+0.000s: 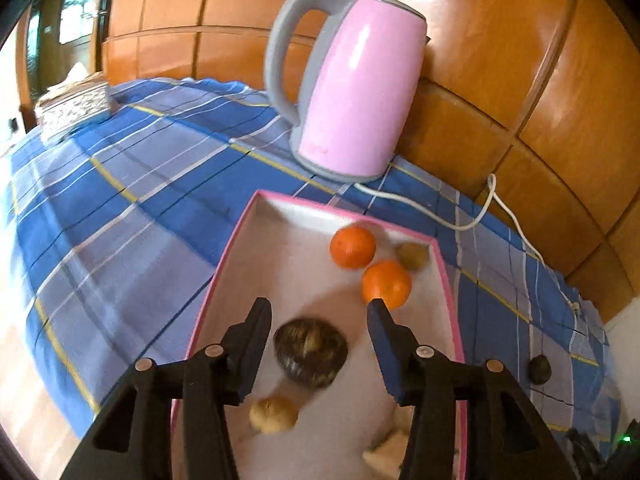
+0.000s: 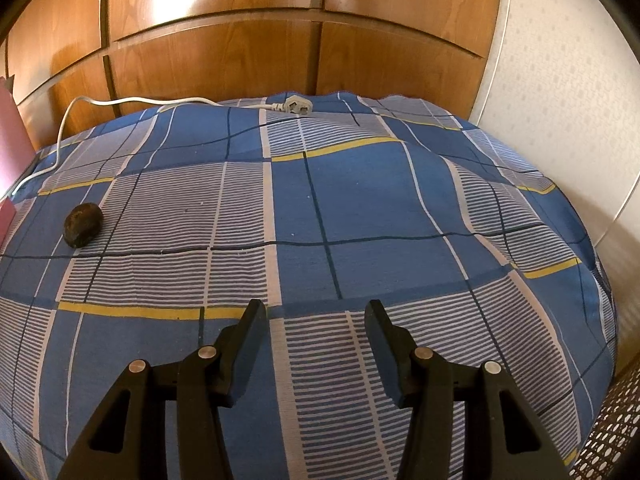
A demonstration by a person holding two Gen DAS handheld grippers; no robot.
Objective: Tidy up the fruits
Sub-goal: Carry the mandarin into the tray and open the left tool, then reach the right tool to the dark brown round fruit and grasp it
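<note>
Your left gripper (image 1: 318, 306) hangs over the pink-edged tray (image 1: 448, 276), and its fingers are released: the dark round fruit (image 1: 310, 352) lies on the tray floor between them, low in the left wrist view, but the pads do not press it. It looks as if this fruit is just being set down, so lift the gripper straight up and do not brush it, because a round fruit rolls easily. Two oranges (image 1: 353, 247) touch each other at the far right of the tray, with a small brownish fruit (image 1: 413, 256) behind them; a pale fruit (image 1: 274, 414) lies near the bottom edge.

One dark fruit (image 2: 83, 225) is not yet in the tray. It rests on the cloth at the left of the right wrist view, just beside the tray. Your right gripper (image 2: 316, 306) is also released and empty, well apart from it. I think it should go there next; approach from above and close slowly.

The surface is a blue checked cloth (image 2: 360, 208), soft and wrinkled. A pink kettle (image 1: 352, 88) stands behind the tray, its white cord (image 2: 132, 101) runs along brown wooden panels (image 2: 216, 56).
</note>
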